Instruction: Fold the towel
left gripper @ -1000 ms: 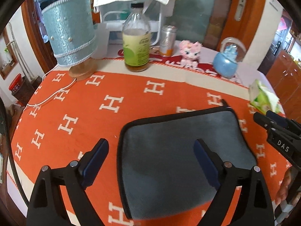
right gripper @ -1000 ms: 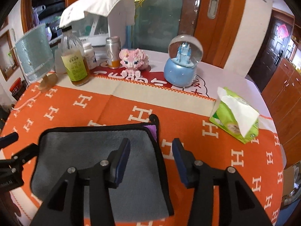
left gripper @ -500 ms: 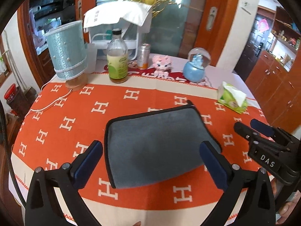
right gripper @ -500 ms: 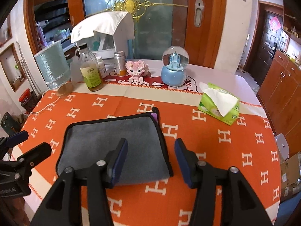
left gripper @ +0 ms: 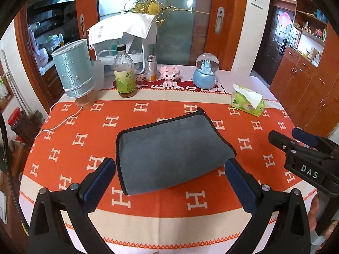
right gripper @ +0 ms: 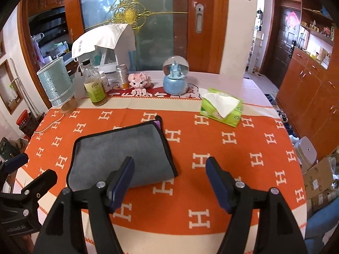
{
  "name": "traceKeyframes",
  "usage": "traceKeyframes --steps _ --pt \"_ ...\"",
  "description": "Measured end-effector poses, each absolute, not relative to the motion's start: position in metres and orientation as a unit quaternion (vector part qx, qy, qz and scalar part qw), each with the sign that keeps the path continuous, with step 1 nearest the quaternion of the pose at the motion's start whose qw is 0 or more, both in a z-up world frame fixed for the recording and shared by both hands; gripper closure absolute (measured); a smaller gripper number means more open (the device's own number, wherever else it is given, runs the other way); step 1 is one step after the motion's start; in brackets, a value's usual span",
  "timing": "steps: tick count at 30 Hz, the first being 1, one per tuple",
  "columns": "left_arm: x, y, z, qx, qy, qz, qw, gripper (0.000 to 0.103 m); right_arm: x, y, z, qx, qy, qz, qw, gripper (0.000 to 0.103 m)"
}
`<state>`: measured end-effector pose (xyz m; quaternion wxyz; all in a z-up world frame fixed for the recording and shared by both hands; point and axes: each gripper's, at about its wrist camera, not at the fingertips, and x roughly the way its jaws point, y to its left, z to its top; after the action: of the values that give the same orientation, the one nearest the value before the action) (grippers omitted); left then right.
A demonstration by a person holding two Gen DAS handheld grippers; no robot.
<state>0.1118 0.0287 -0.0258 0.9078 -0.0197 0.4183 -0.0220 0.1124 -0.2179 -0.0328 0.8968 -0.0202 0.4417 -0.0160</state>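
Note:
A grey towel (left gripper: 169, 150) with a black edge lies folded flat on the orange patterned tablecloth (left gripper: 63, 139); it also shows in the right wrist view (right gripper: 120, 152). My left gripper (left gripper: 169, 182) is open and empty, held above the towel's near edge. My right gripper (right gripper: 169, 180) is open and empty, above the cloth just right of the towel's near right corner. The right gripper also shows at the right of the left wrist view (left gripper: 296, 141).
At the table's back stand a teal lamp (left gripper: 74, 74), a bottle (left gripper: 125, 74), a small can (left gripper: 150, 67), a pink toy (left gripper: 169, 74) and a snow globe (left gripper: 205, 72). A green tissue pack (left gripper: 247, 101) lies at the right. A white cord (left gripper: 61, 122) runs left.
Both grippers have pulled back and up from the towel, so more of the table shows. The right gripper's jaws have opened wider. The towel has stayed flat.

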Motion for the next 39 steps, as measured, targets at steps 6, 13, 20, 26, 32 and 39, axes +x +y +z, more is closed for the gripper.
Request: traceKeyframes --steps 6,13,20,26,32,39 --pt "0.095 0.019 -0.019 -0.019 0.418 -0.037 0.908 0.001 0.090 -0.225 -0.027 -0.014 0.447 -0.021 0.894 0.032" --pt "0.071 0.011 -0.013 -0.018 0.415 -0.051 0.908 0.001 0.063 -0.231 -0.021 -0.006 0.449 -0.023 0.893 0.032" --pt "0.048 0.005 -0.011 -0.011 0.408 -0.043 0.912 0.001 0.038 -0.235 -0.018 0.003 0.449 -0.026 0.893 0.031" --pt "0.036 0.003 -0.008 -0.018 0.408 -0.040 0.912 0.001 0.016 -0.232 -0.018 0.008 0.453 -0.019 0.891 0.031" --pt "0.031 -0.002 -0.009 -0.009 0.415 -0.028 0.909 0.001 0.001 -0.234 -0.019 0.009 0.451 -0.028 0.892 0.031" --pt "0.026 -0.008 -0.008 -0.002 0.413 -0.028 0.910 0.001 -0.005 -0.240 -0.022 0.017 0.458 -0.037 0.888 0.031"
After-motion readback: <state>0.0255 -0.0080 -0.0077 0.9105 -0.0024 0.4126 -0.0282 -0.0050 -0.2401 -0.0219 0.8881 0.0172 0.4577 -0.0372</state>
